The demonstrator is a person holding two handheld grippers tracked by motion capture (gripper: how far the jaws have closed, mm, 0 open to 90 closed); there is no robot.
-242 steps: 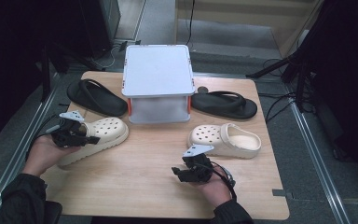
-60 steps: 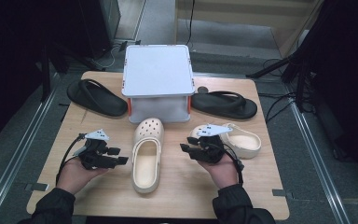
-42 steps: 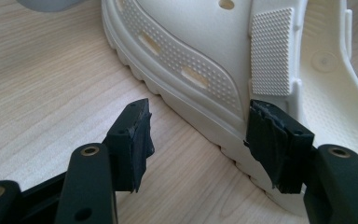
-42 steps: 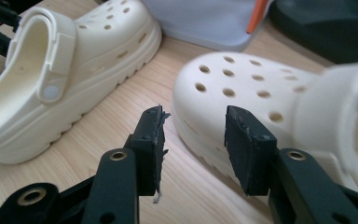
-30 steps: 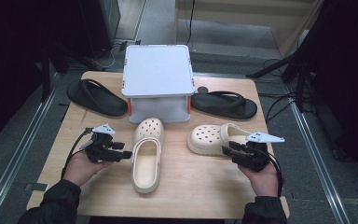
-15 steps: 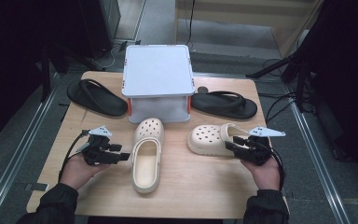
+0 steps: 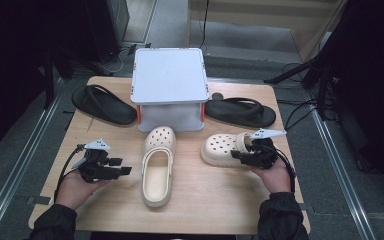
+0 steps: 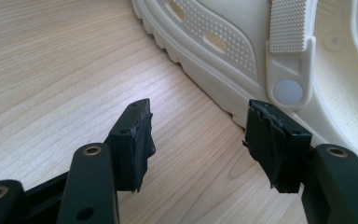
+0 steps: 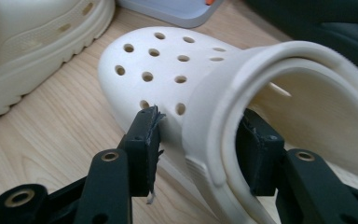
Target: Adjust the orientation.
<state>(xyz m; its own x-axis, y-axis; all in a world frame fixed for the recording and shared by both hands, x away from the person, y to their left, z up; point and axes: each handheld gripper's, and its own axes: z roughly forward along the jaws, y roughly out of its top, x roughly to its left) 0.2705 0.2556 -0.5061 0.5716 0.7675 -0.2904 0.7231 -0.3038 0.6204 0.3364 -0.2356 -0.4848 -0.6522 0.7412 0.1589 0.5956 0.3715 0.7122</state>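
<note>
we have the right gripper straddling the side wall of the cream perforated foam clog that lies crosswise at the table's right front, one pad outside, one inside the opening; the jaws have just been opening, so the pads look not yet pressed on it. we should seat deeper, then squeeze before lifting. the left gripper hovers spread and empty just beside the second cream foam clog, in front of the grey lidded plastic box
</note>
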